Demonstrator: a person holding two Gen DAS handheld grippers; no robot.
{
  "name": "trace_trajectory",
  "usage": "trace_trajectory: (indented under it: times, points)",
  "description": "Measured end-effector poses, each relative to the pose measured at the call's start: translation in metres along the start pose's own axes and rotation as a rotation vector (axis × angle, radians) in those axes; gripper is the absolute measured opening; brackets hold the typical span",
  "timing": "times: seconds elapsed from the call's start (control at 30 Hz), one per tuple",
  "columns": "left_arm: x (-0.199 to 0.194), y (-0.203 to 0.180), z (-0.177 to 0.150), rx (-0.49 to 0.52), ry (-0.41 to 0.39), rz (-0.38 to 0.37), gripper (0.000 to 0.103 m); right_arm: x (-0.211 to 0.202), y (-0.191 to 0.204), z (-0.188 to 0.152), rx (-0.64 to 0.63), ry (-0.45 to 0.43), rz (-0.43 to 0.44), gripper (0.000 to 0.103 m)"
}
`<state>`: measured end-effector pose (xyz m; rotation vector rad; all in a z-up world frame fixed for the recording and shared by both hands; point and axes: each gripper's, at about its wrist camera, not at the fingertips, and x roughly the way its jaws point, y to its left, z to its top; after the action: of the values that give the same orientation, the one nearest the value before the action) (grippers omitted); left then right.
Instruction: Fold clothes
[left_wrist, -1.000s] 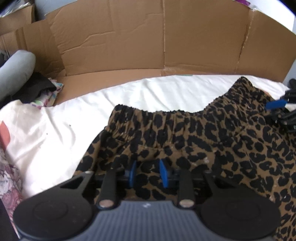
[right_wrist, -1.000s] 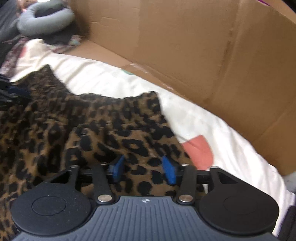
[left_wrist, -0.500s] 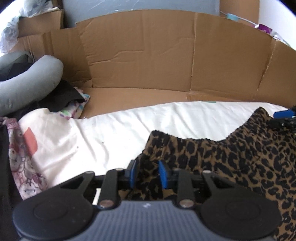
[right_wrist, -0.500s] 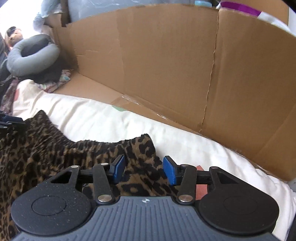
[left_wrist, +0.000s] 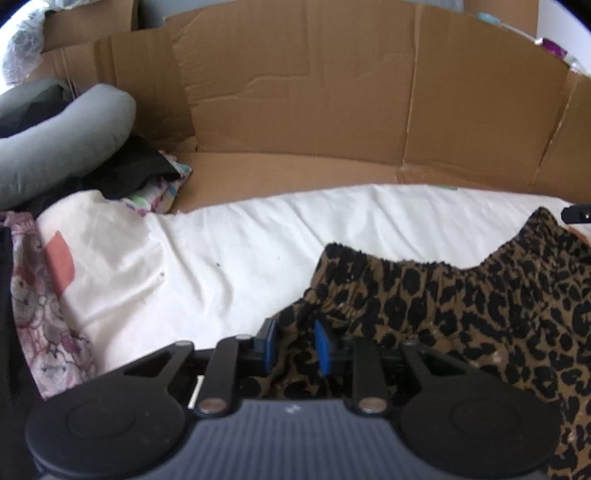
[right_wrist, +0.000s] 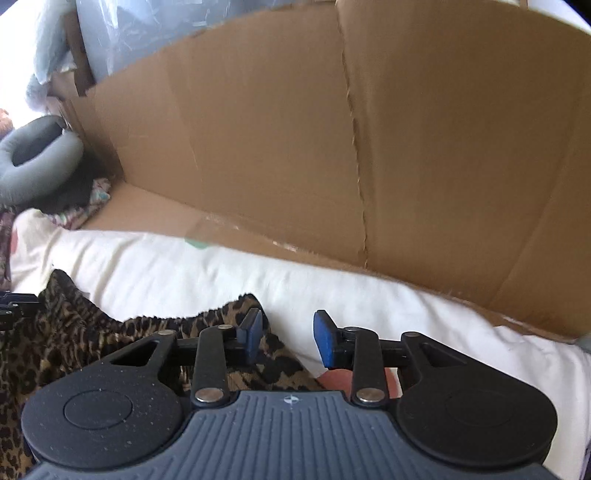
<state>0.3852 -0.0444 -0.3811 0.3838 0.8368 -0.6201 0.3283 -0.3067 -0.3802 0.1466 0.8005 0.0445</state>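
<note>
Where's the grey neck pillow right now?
The grey neck pillow sits far left in both wrist views, against the cardboard wall, behind the white sheet and dark clothes.

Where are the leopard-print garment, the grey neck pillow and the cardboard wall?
leopard-print garment (left_wrist: 461, 295): left wrist view, on the patterned fabric below its gathered waistband.
grey neck pillow (right_wrist: 51, 162): right wrist view, on its padded ring.
cardboard wall (right_wrist: 266, 147): right wrist view, on the upright panel.

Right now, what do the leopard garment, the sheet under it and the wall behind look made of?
Leopard garment: thin soft woven or knit fabric, matte, judging by its gathered elastic waistband and limp folds. White sheet: cotton-like cloth, matte and creased. Back wall: plain brown corrugated cardboard, with fold lines and torn edges.
</note>
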Motion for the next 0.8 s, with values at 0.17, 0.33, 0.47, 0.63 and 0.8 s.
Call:
trace_trajectory:
  times: [0.17,0.33,0.47,0.63,0.8]
  points:
    - [-0.014,0.002,0.007,-0.012,-0.062,-0.010,0.021,-0.003,0.005,0.000,-0.022,-0.003,0.015,0.020]
    - [-0.017,-0.005,0.014,0.001,-0.105,-0.063,0.018,-0.001,0.018,-0.005,-0.073,0.012,0.040,0.020]
    - [-0.006,-0.017,0.015,0.025,-0.088,-0.089,0.015,0.008,0.023,-0.009,-0.095,0.038,0.026,0.021]
    - [0.008,-0.019,0.015,0.034,-0.069,-0.095,0.015,0.018,0.020,-0.009,-0.089,0.055,0.010,0.020]
    - [0.023,-0.015,0.014,0.017,-0.030,-0.104,0.015,0.027,0.019,-0.011,-0.090,0.076,0.006,0.020]
